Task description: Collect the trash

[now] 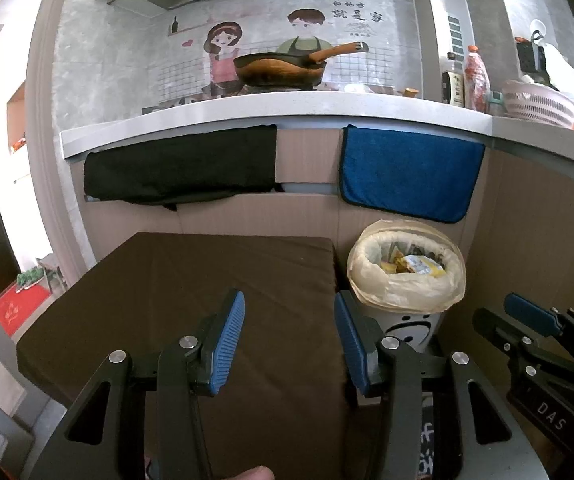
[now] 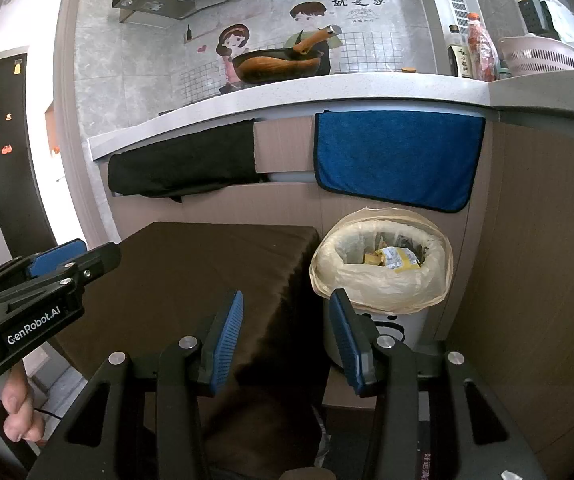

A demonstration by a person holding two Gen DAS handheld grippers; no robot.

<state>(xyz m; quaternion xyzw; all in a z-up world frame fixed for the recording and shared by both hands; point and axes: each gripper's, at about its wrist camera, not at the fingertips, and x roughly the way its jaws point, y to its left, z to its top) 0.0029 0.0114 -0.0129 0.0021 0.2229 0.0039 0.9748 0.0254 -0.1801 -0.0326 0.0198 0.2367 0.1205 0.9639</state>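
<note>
Both grippers, left gripper (image 1: 289,340) and right gripper (image 2: 285,338), are hovering with jaws wide, empty; the yellow-bagged white plastic bin (image 1: 406,280) is waiting for trash, which should be dropped squarely inside.

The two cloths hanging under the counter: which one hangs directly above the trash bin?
The blue cloth, on the right; the black cloth hangs left, behind the brown table.

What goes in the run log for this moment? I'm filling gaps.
left gripper: open, empty | right gripper: open, empty | trash bin: lined, wrappers inside | brown table: bare

A brown cloth (image 1: 191,280) covers the low table (image 2: 367,394), otherwise bare.
</note>
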